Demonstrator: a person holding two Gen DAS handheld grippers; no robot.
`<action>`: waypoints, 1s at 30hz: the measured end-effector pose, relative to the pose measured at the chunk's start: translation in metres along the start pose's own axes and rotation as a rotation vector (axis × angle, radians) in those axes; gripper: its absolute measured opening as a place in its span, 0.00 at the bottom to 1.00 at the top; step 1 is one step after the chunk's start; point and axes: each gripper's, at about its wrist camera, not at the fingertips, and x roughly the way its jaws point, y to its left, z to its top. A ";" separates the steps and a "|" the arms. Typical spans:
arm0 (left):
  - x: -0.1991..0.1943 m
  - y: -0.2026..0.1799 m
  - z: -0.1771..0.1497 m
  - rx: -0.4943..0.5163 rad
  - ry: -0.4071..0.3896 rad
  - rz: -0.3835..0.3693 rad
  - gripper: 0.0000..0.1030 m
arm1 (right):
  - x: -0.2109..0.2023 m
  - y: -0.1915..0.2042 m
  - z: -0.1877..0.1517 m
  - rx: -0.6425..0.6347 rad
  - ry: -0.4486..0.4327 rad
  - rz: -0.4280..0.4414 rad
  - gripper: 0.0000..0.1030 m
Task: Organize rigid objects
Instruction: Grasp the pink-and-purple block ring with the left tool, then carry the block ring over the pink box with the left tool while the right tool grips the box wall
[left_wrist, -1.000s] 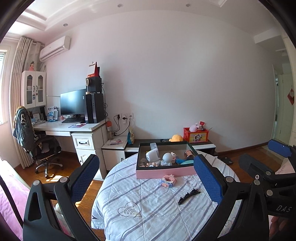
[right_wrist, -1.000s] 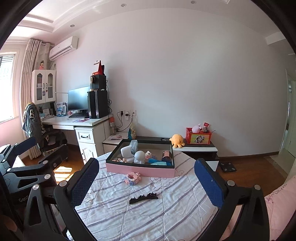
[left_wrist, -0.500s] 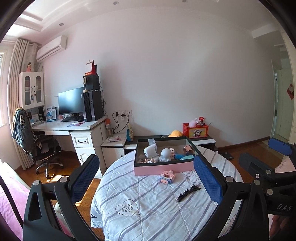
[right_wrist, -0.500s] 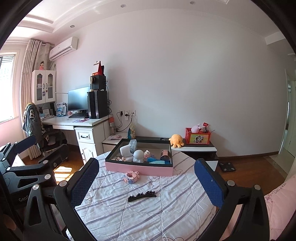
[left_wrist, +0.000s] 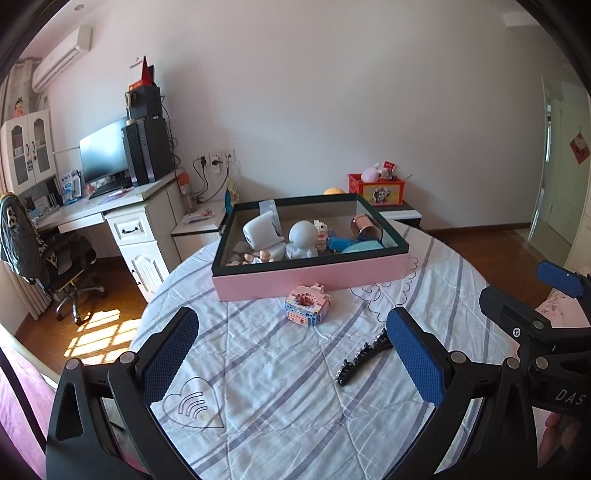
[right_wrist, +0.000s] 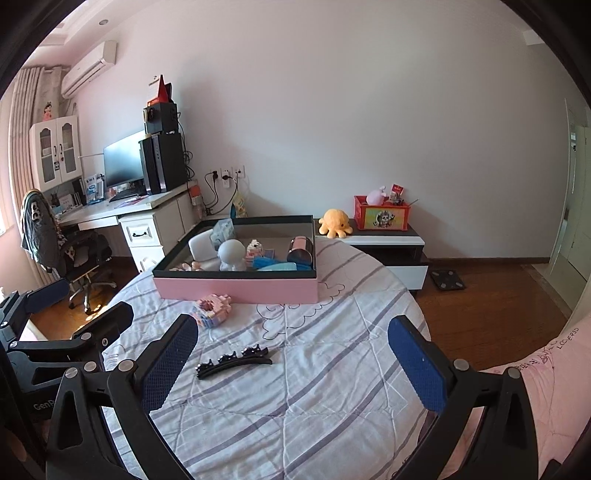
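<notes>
A pink box (left_wrist: 314, 275) with a dark rim stands at the far side of the round table and holds several small toys; it also shows in the right wrist view (right_wrist: 236, 290). A small pink block toy (left_wrist: 307, 305) (right_wrist: 213, 311) lies on the cloth just in front of it. A black hair clip (left_wrist: 364, 356) (right_wrist: 234, 362) lies nearer to me. My left gripper (left_wrist: 291, 350) is open and empty above the table's near part. My right gripper (right_wrist: 291, 354) is open and empty, with the clip lying below and between its fingers.
The table wears a white cloth with grey stripes (left_wrist: 280, 387). A white desk (left_wrist: 122, 218) with a monitor and an office chair (left_wrist: 55, 254) stand at the left. A low cabinet (right_wrist: 388, 243) with a red box and a yellow plush stands behind the table.
Both grippers have moved forward and tilted down toward the table. The box, block toy and clip look larger and closer. Nothing on the table has moved.
</notes>
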 end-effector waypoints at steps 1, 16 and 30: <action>0.014 -0.002 0.001 0.000 0.025 -0.006 1.00 | 0.011 -0.003 0.001 -0.002 0.014 -0.006 1.00; 0.194 0.003 -0.004 -0.046 0.368 0.016 0.99 | 0.167 -0.054 0.044 -0.009 0.148 -0.085 1.00; 0.198 0.025 0.000 -0.014 0.338 0.013 0.58 | 0.275 -0.048 0.062 -0.041 0.400 0.071 0.34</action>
